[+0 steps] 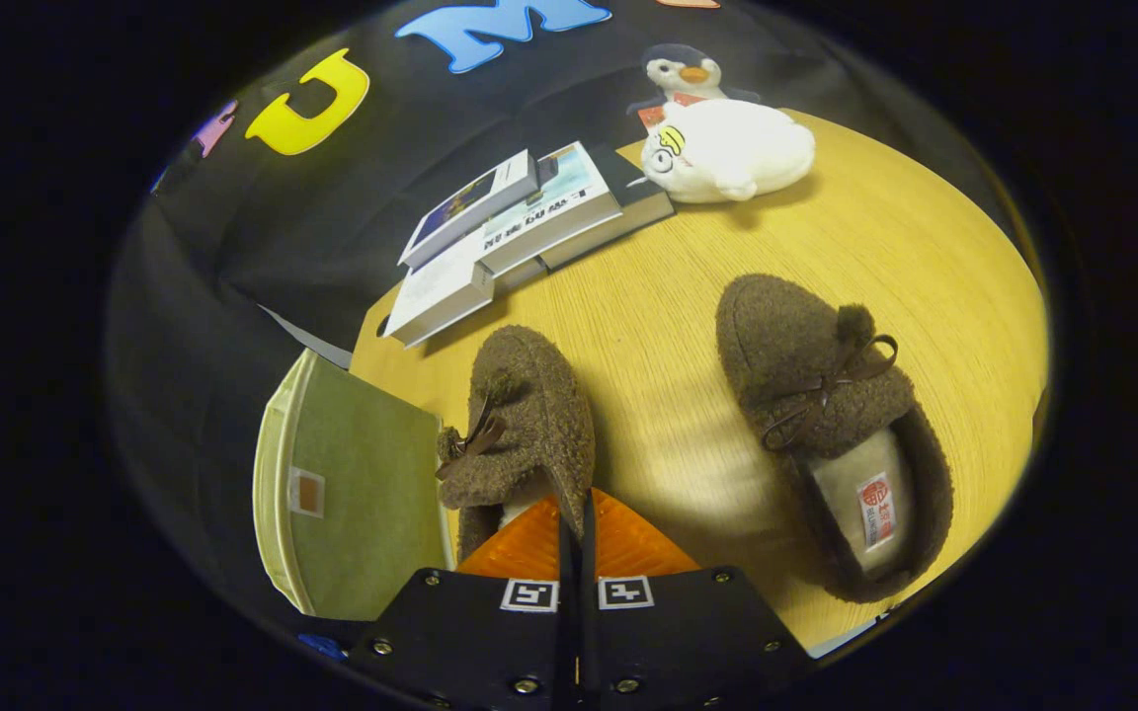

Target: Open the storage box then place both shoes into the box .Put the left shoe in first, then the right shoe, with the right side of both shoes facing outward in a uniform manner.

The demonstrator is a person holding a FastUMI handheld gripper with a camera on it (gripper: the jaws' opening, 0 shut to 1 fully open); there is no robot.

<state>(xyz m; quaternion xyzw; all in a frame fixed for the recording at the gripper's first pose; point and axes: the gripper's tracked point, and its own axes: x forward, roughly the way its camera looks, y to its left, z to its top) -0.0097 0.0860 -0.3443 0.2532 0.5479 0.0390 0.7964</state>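
Two brown fuzzy slippers with small bows are in view over a round wooden table [688,286]. My gripper [575,518] is shut on the left-hand shoe [529,415], pinching the rim of its opening between the fingers; the shoe sits tilted, toe pointing away. The other shoe [826,415] lies flat on the table to the right of the fingers, its cream lining and label facing up. A green fabric storage box [362,484] with a cream edge stands just left of the held shoe, beside the table; I cannot tell whether its lid is open.
A stack of books [520,222] lies at the table's far left edge. A white plush toy [732,148] and a penguin plush [685,74] sit at the far edge. Bare tabletop runs between the two shoes.
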